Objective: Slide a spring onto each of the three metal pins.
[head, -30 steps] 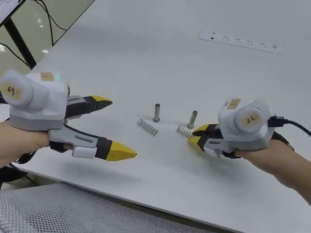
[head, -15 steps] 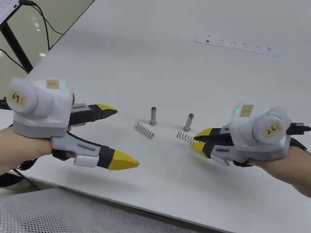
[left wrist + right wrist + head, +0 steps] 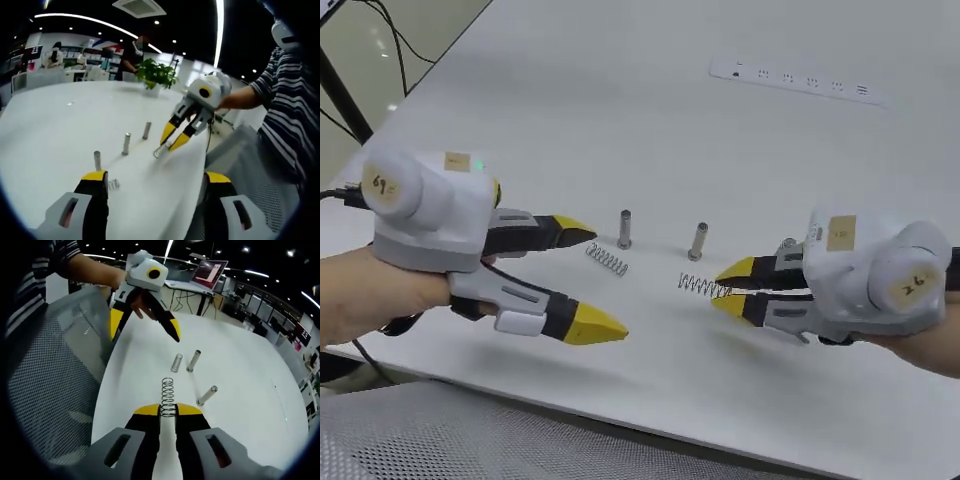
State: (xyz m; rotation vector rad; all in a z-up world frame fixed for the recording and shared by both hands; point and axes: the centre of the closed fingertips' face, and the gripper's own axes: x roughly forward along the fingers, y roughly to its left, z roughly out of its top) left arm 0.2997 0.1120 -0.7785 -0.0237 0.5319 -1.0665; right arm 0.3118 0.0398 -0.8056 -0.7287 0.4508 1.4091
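Gripping a spring by one end, my right gripper has its jaws nearly shut, with just the coil's width between them. Most of the spring juts out past the tips and lies close to level. My left gripper hangs with its jaws spread wide and nothing in them.

On the table the middle pin stands upright, near the held spring's free end. The left pin stands farther off, and a loose spring lies just beside it. A third pin is half hidden behind my right gripper's body.

My main worry is the grip. The spring is pinched at one end only, so the long free part can droop or wobble as I turn it upright. It could then catch on the pin's top edge instead of dropping over it. If I squeeze harder to steady it, I judge the coil could squirt out and roll across the table.

I cannot tell whether the pins are fixed. A sideways shove from the spring could topple one. The third pin sits so close to my right gripper that a careless swing might knock it. My left gripper's upper jaw is near the loose spring and could nudge it away.
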